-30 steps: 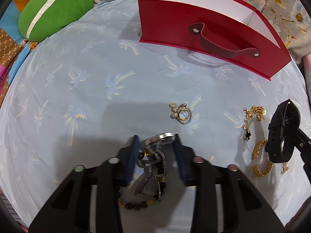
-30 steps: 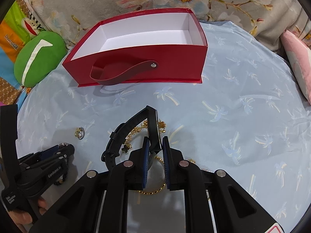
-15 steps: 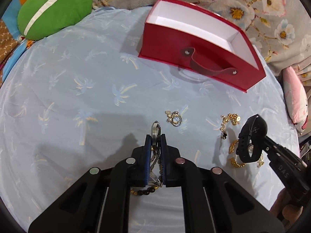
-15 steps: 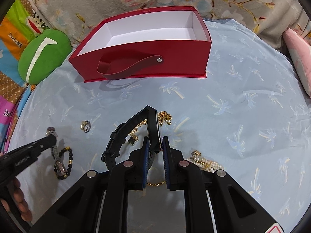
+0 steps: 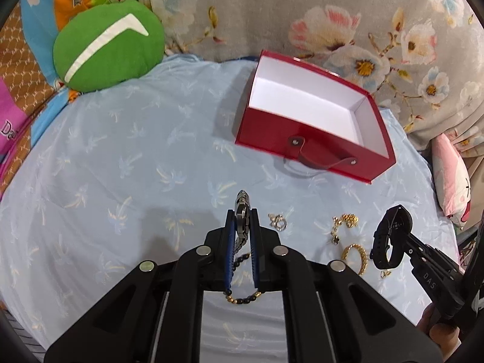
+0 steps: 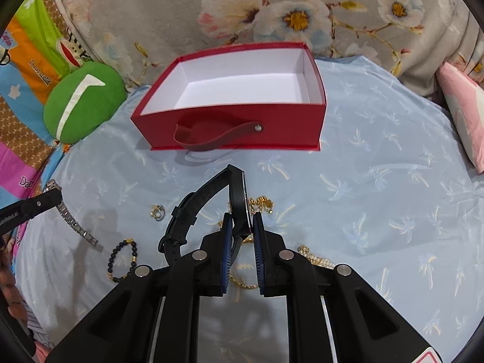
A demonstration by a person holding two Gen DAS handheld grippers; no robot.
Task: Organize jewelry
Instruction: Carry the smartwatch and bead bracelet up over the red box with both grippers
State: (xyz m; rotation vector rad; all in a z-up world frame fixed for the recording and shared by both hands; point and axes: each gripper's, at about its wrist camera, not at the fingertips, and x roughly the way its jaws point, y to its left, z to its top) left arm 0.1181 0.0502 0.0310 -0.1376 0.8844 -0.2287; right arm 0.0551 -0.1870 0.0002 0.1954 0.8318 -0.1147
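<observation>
My left gripper [image 5: 242, 227] is shut on a silver metal watch [image 5: 242, 211] and holds it above the blue cloth; its band hangs down in the right wrist view [image 6: 71, 222]. My right gripper [image 6: 242, 227] is shut on a black watch [image 6: 211, 199], also lifted; it shows in the left wrist view [image 5: 391, 237]. An open red box [image 5: 305, 142] with a white inside and a strap handle stands farther back [image 6: 230, 127]. On the cloth lie a silver ring [image 5: 279, 222], gold chains [image 5: 345, 224], a gold bracelet [image 5: 357, 257] and a black bead bracelet [image 6: 122, 260].
A green round cushion [image 5: 106, 45] lies at the back left. A pink pillow [image 6: 462, 115] lies at the right edge. A flowered fabric [image 5: 332, 15] rises behind the box. A pearl strand [image 6: 317, 258] lies by my right gripper.
My left gripper closed on the silver watch and lifted it off the cloth. Both grippers rose, and the box now shows its inside more fully.
</observation>
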